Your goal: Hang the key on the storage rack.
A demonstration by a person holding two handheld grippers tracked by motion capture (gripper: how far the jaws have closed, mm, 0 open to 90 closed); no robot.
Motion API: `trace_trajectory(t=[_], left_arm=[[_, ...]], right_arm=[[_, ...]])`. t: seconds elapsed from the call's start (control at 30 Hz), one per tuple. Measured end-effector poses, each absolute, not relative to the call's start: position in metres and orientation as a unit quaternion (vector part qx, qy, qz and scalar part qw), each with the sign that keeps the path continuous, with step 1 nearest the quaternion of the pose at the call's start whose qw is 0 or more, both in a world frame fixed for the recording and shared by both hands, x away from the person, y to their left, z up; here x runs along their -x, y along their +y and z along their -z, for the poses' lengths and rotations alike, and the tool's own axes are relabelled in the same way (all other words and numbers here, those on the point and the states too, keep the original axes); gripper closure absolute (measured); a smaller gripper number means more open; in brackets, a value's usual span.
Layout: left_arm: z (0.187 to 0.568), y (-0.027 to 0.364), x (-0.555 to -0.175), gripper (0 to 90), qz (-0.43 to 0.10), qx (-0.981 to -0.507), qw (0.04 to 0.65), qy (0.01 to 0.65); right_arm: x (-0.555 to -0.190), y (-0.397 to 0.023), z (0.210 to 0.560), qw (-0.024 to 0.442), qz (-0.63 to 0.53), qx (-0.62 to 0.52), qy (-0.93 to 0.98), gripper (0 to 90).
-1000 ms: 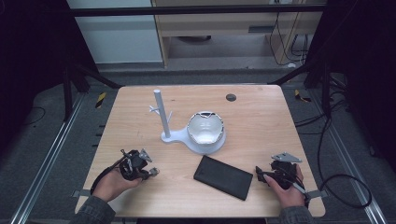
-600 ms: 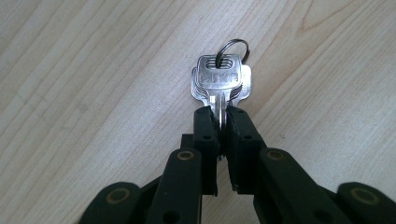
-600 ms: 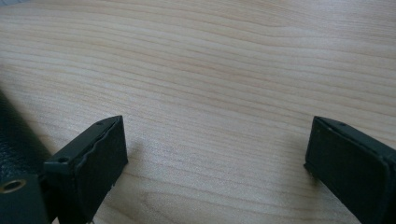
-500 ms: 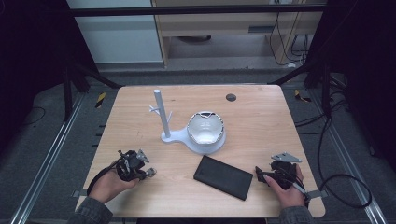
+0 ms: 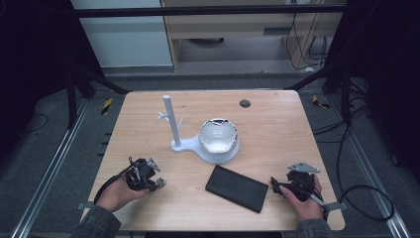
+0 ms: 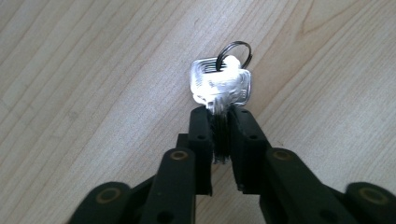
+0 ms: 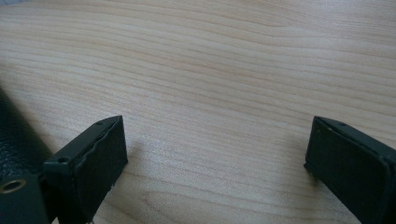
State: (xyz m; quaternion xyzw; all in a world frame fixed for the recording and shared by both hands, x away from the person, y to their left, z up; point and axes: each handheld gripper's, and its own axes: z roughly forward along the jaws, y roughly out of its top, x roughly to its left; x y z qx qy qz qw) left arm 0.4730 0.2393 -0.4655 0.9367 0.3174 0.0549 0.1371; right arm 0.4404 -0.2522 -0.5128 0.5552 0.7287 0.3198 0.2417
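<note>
My left gripper [image 6: 223,112] is shut on the blade of a silver key [image 6: 219,86]. The key's head and its metal ring [image 6: 233,51] stick out past the jaw tips, over the wooden table. In the high view the left gripper [image 5: 157,182] sits at the table's front left, in a person's hand. My right gripper [image 5: 276,187] is at the front right, held low over the wood. Its jaws [image 7: 215,140] stand wide open with bare table between them. A flat black case [image 5: 236,187] lies just left of it, and its edge [image 7: 14,135] shows beside the left jaw.
A white stand with an upright pole [image 5: 168,119] and small pegs rises mid-table, joined to a round white dish [image 5: 218,139]. A small dark disc [image 5: 244,103] is set in the table near the back edge. Dark frame rails flank the table.
</note>
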Motion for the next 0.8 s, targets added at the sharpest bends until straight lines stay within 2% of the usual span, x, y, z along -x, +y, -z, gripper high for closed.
trace_trajectory(t=[0.13,0.17,0.5,0.8], left_arm=[[0.464,0.235,-0.469,80.3,-0.073,-0.939,0.129,0.310],[0.459,0.235,-0.467,83.3,-0.078,-0.936,0.141,0.311],[0.448,0.240,-0.467,83.4,-0.080,-0.941,0.132,0.302],[0.415,0.247,-0.467,83.4,-0.102,-0.936,0.152,0.302]], right_arm=[[-0.440,-0.252,0.513,0.242,-0.319,-0.555,0.729,5.6],[-0.440,-0.252,0.513,0.243,-0.319,-0.554,0.730,5.7],[-0.440,-0.252,0.513,0.243,-0.319,-0.554,0.729,5.7],[-0.440,-0.252,0.513,0.243,-0.319,-0.554,0.730,5.6]])
